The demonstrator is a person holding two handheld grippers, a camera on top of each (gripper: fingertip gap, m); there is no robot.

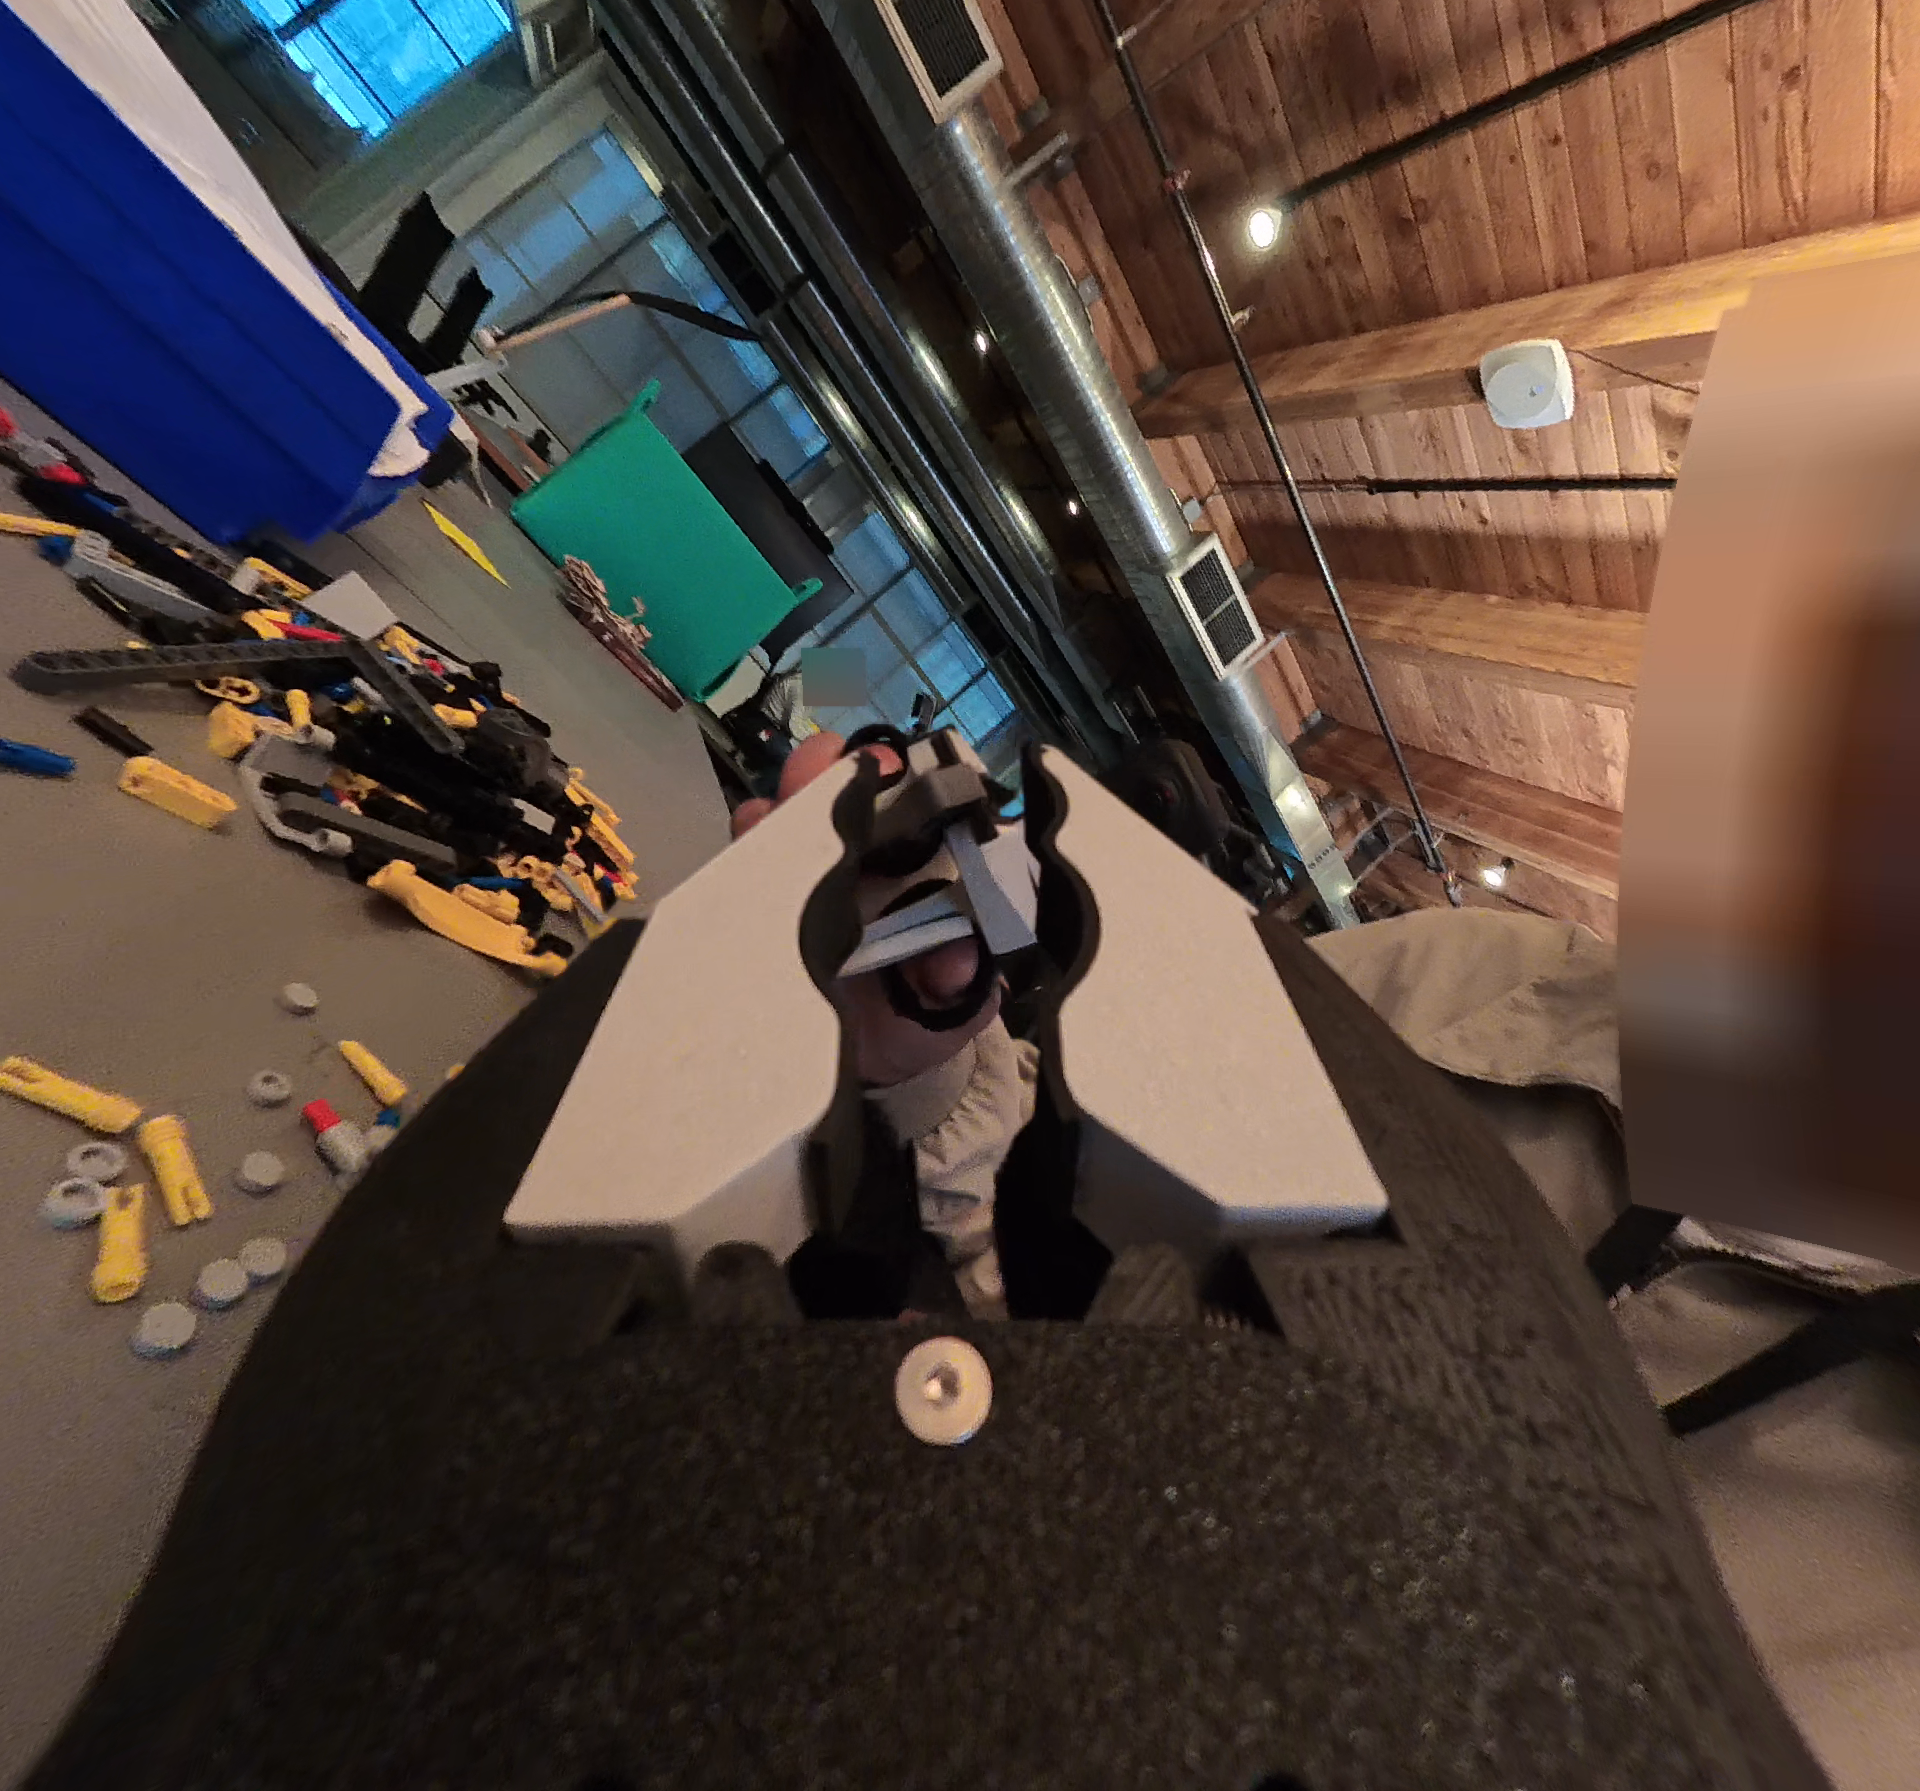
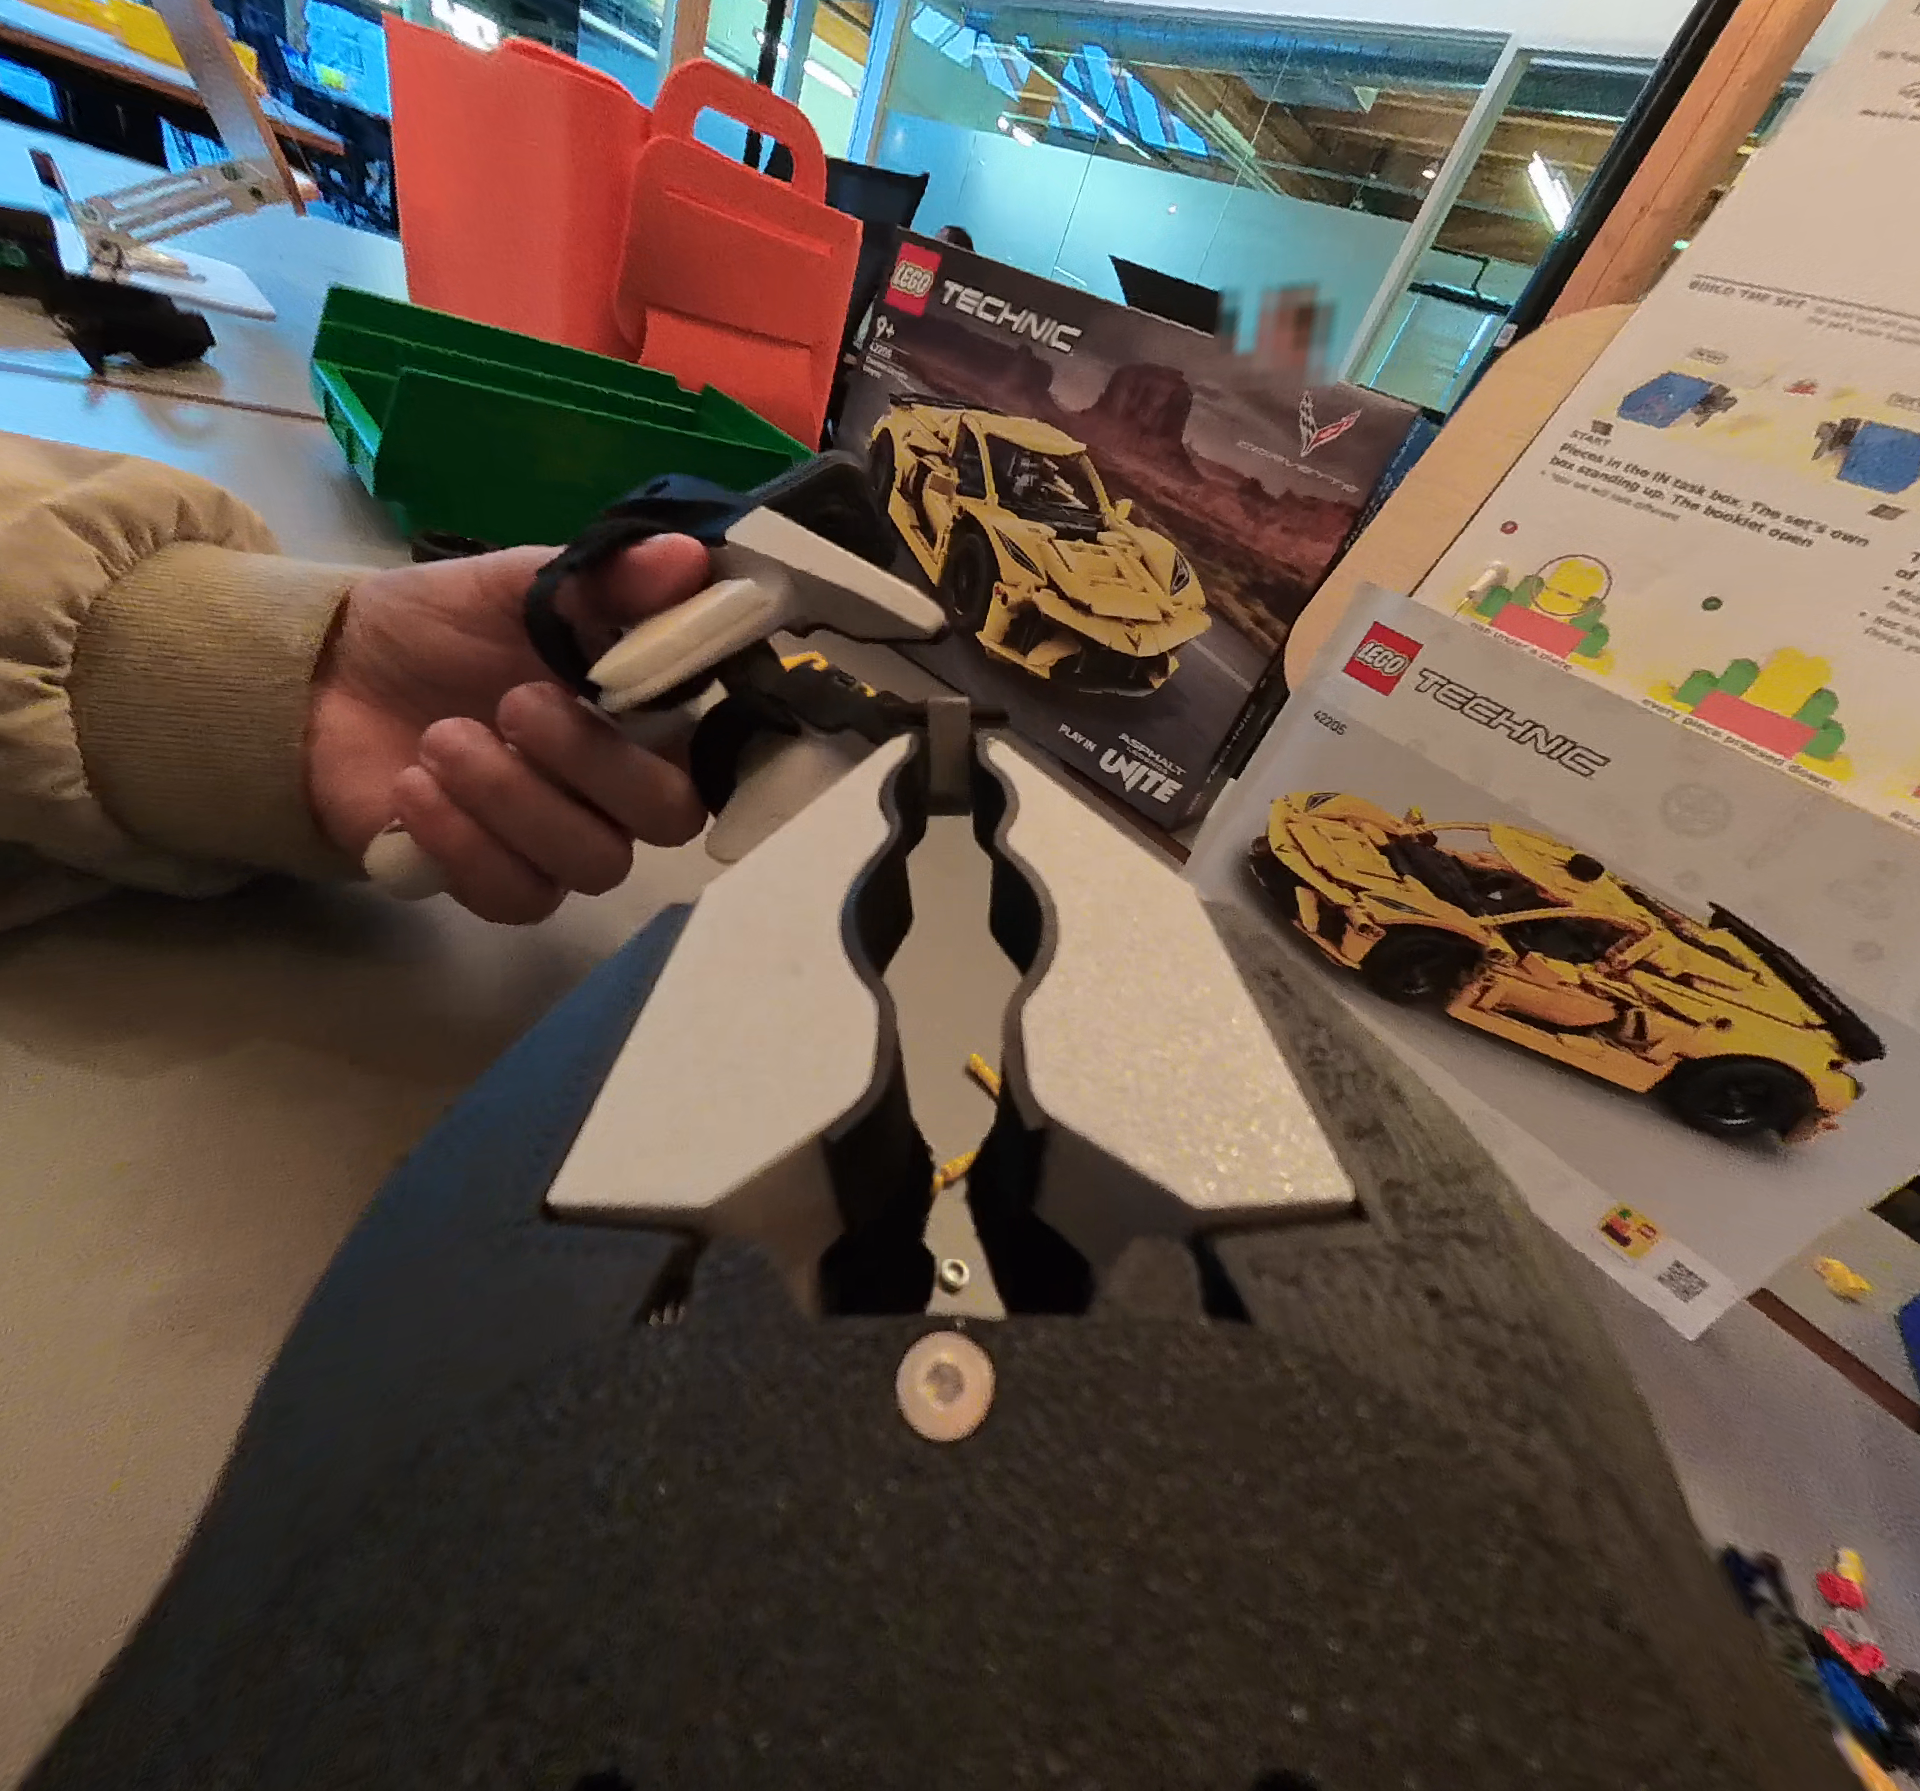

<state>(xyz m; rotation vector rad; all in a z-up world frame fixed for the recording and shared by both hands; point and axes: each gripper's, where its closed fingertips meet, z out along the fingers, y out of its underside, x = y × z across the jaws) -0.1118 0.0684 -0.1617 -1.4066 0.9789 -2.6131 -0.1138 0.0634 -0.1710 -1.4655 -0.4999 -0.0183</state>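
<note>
Saw the right gripper point(image 2: 948, 767) up off the bench point(image 2: 208, 1066), with its fingers point(image 2: 1143, 1014) shut tight on a small grey piece point(image 2: 948, 723) right at the tips. Held it high, probably to keep it clear of the bench and easy to reach.

Saw the left gripper point(image 1: 945, 767) tipped up and pointed back at the right one, tips nearly meeting. Looked like a way to bring two bits together in the air. Could not tell if the left fingers point(image 1: 707, 1014) were open or closed: only a jumble of grey and black in the gap between them.

Found a hand point(image 2: 468, 733) around the left gripper, with something black and yellow point(image 2: 821, 687) by its tips, mostly hidden.

Noticed loose pieces point(image 1: 416, 754) spread along the left side of the bench, likely for easy picking. Noticed a box with a yellow car point(image 2: 1091, 515) by the back edge and a booklet point(image 2: 1558, 910) leaning up beside it, surely for reading. Lost the booklet's far corner past the picture edge.
</note>
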